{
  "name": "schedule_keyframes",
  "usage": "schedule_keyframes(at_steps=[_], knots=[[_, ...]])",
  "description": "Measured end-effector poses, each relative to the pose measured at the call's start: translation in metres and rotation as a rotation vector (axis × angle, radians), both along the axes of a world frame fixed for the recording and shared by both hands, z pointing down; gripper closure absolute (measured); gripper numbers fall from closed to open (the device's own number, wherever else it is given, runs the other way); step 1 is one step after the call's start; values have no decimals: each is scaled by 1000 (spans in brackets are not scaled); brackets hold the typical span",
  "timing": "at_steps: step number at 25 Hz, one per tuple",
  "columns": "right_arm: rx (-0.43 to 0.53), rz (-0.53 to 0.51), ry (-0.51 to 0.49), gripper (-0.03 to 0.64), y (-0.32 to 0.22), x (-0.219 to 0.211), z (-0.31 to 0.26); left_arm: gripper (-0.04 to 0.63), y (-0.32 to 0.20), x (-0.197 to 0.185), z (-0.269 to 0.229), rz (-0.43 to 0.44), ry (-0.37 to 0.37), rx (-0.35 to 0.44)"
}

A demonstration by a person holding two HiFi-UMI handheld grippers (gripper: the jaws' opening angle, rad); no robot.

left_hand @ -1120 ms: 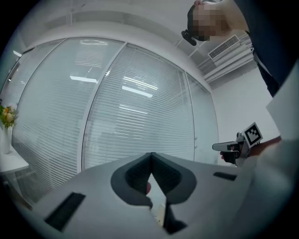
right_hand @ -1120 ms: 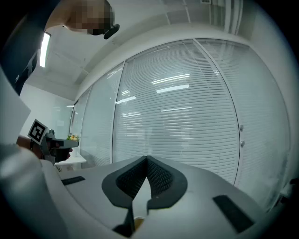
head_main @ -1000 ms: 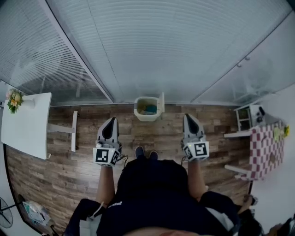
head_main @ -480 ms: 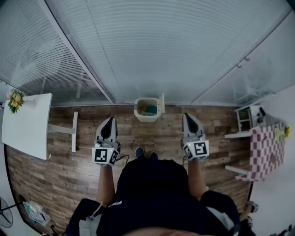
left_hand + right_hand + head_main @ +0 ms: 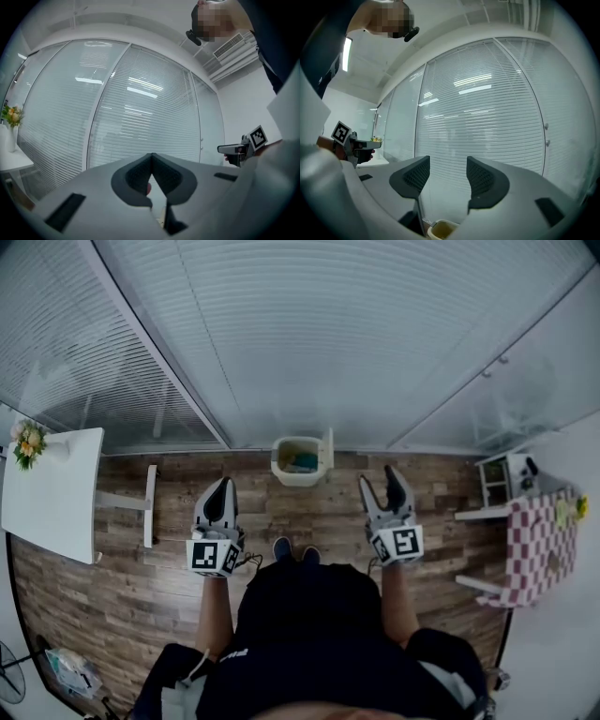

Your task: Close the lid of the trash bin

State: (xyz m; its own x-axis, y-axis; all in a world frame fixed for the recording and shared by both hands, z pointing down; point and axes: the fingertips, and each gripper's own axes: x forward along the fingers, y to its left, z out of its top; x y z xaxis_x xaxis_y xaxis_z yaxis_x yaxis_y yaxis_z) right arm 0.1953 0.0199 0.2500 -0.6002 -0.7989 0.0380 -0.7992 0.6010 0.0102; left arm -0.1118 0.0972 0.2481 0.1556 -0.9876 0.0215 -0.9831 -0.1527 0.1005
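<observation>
1 cream trash bin [image 5: 298, 478], lid [image 5: 329, 448] upright

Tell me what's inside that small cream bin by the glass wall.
The trash bin stands open, its lid raised upright at its right side in the head view. Inside lie blue-green contents, too small to identify. Whatever lies beneath them is covered.

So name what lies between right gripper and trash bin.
Head view: only bare wooden floor from the trash bin to the right gripper, whose jaws have just been opening, empty.
</observation>
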Motion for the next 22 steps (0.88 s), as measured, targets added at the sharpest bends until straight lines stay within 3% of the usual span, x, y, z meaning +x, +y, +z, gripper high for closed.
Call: schedule_keyframes(at_steps=[7, 22], knots=[[2, 0, 9, 354, 2, -6, 1, 589, 3, -3, 5, 1, 19, -6], [-5, 30, -10, 351, 2, -18, -3, 589, -1, -29, 5, 1, 20, 10]])
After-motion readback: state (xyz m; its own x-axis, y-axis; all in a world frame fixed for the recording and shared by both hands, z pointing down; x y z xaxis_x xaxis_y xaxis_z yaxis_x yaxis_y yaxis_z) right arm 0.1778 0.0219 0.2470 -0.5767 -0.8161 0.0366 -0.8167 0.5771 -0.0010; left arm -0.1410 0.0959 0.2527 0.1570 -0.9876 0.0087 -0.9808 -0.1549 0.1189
